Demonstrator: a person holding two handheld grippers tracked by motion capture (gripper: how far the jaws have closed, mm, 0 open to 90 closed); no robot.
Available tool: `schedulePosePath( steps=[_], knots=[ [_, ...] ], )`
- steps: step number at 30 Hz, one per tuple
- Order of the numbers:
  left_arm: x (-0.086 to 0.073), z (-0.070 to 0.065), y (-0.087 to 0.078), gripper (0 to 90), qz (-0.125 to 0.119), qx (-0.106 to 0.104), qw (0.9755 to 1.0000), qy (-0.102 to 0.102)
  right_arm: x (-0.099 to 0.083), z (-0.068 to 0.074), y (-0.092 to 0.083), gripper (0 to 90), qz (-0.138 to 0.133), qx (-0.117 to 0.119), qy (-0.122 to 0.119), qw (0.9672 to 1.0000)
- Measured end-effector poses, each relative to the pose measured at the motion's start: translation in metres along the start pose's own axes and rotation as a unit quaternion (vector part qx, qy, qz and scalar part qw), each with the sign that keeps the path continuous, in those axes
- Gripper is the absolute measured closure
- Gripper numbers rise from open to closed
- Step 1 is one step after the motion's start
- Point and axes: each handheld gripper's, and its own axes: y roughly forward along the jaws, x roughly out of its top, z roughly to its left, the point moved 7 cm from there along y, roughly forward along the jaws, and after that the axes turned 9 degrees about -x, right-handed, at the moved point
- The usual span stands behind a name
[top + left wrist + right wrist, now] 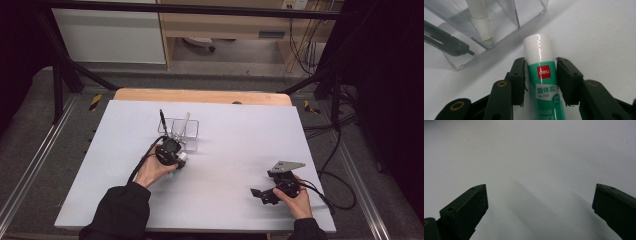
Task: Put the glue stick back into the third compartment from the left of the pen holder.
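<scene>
Left gripper (541, 82) has the glue stick (541, 75) between its jaws, pads close against the green label on both sides, white cap pointing toward the clear holder (524, 15). That close view reveals a white pen (482, 22) and black pen (446, 42) inside separate compartments. From above, the holder (185, 134) sits mid-table; right gripper (540, 202) hovers wide apart, holding nothing, over bare table (536, 157).
</scene>
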Motion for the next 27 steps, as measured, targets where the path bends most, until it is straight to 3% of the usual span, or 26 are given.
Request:
schedulePosePath(
  steps=[18, 27],
  knots=[
    [0.0006, -0.0017, 0.0019, 64.5, 0.014, 0.008, 0.9997, -0.016, -0.0009, -0.0002, -0.0004, 1.2, -0.001, 0.003, -0.001, 1.0],
    [-0.0006, 0.0001, -0.0016, 64.9, 0.016, 0.005, 0.9998, -0.007, -0.001, -0.0004, -0.0009, 1.2, -0.002, 0.004, -0.002, 1.0]
  ],
)
